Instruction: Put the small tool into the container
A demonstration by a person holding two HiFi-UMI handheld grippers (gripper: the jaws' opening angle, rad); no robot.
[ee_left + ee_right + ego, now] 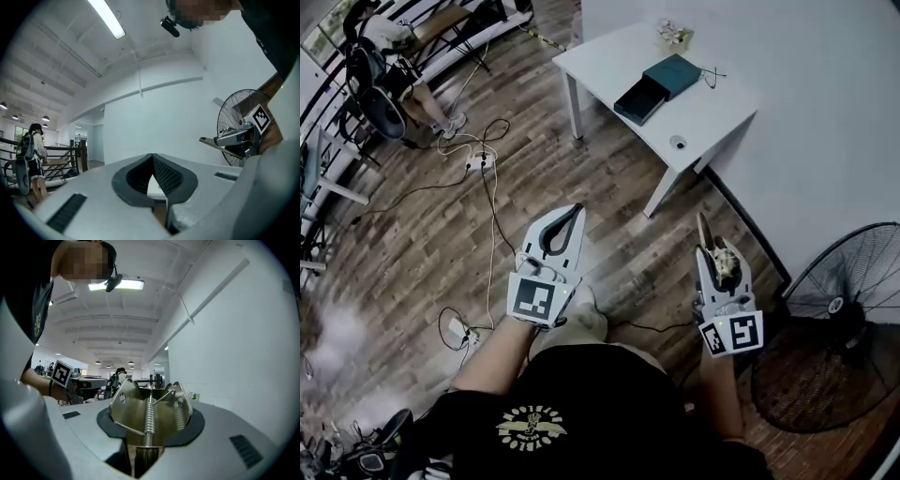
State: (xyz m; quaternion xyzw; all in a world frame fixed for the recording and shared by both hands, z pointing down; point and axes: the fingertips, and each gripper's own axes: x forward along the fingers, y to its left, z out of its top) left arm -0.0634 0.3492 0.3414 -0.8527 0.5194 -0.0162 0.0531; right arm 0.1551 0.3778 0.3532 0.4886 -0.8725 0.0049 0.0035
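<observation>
My right gripper [705, 225] is shut on a small metal tool [724, 264] with a coil spring and two scalloped steel plates. In the right gripper view the tool [150, 411] fills the space between the jaws. My left gripper [572, 211] is shut with its tips touching and nothing between them; its dark pads [161, 173] meet at the top. Both grippers hang at waist height over the wooden floor. The container, a dark teal box [658, 86] with its drawer pulled out, lies on a white table [609, 56] well ahead of both grippers.
On the table are a small round object [678, 142] near its front corner and a small cluttered item [673, 34] at the back. A black floor fan [839, 319] stands close on my right. Cables and a power strip [483, 164] lie on the floor to the left. A white wall runs behind the table.
</observation>
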